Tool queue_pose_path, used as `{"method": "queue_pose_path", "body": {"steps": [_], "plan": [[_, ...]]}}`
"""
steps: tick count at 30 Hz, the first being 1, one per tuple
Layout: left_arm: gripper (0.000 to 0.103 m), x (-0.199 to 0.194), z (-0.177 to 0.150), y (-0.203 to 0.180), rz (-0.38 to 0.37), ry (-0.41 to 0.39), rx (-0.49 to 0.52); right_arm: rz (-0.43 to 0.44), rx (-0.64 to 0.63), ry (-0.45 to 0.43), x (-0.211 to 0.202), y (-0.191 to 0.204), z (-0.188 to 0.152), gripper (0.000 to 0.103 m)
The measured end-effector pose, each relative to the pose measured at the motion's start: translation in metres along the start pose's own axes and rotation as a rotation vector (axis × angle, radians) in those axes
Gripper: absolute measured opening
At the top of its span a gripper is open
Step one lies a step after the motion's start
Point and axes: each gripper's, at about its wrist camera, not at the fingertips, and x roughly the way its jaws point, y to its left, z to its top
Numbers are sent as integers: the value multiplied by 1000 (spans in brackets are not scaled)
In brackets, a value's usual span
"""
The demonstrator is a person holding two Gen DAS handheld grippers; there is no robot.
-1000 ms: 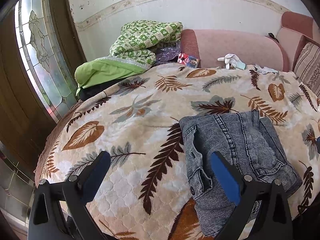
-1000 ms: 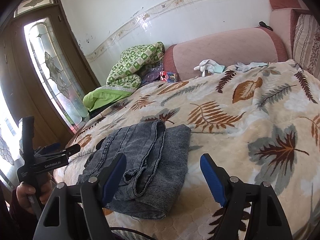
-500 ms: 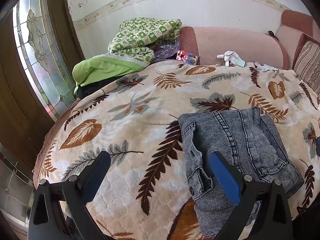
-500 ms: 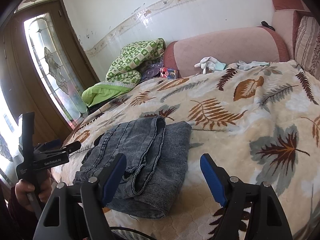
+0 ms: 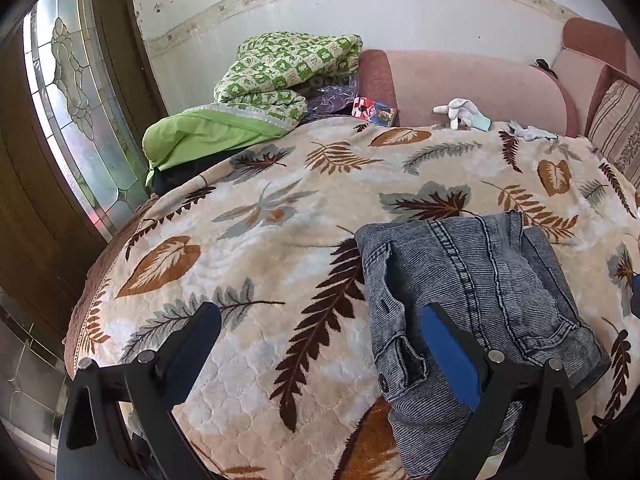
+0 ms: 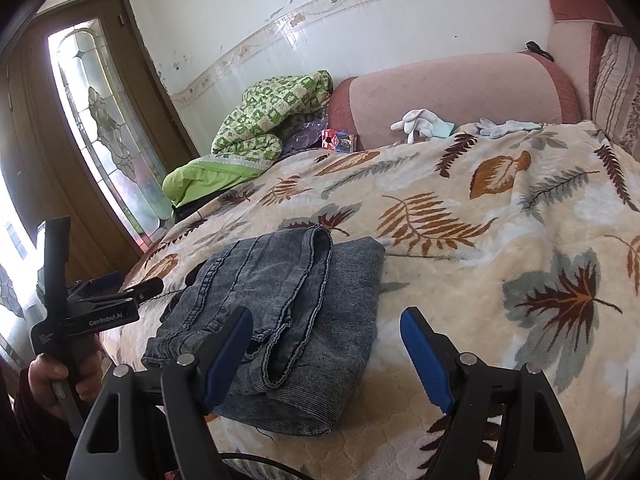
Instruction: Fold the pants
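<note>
Grey-blue denim pants point(image 5: 480, 292) lie folded in a compact stack on the leaf-patterned blanket point(image 5: 280, 240), near its front edge. They also show in the right wrist view point(image 6: 288, 304). My left gripper point(image 5: 320, 328) is open and empty, above the front edge, with its right finger over the pants' left part. My right gripper point(image 6: 326, 328) is open and empty, its left finger over the stack's near edge. The left gripper also shows at the far left of the right wrist view point(image 6: 140, 292), held off the bed's edge.
A green quilt and pillow point(image 5: 256, 96) are piled at the far left by a pink headboard point(image 5: 472, 88). White gloves point(image 5: 464, 112) and a small red box point(image 5: 372, 110) lie at the back. A glass door point(image 5: 68, 112) stands to the left. A striped cushion point(image 5: 616, 120) is at the right.
Both grippers have drawn back and lifted slightly from the bed. The pants have not moved and both grippers stay open.
</note>
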Motion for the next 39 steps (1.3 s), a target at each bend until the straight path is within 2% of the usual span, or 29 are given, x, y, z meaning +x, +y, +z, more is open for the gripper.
{"method": "queue_pose_path", "body": {"steps": [39], "plan": [[100, 1, -4, 4, -1, 6, 5, 0, -16, 37, 9, 2, -4, 79]]}}
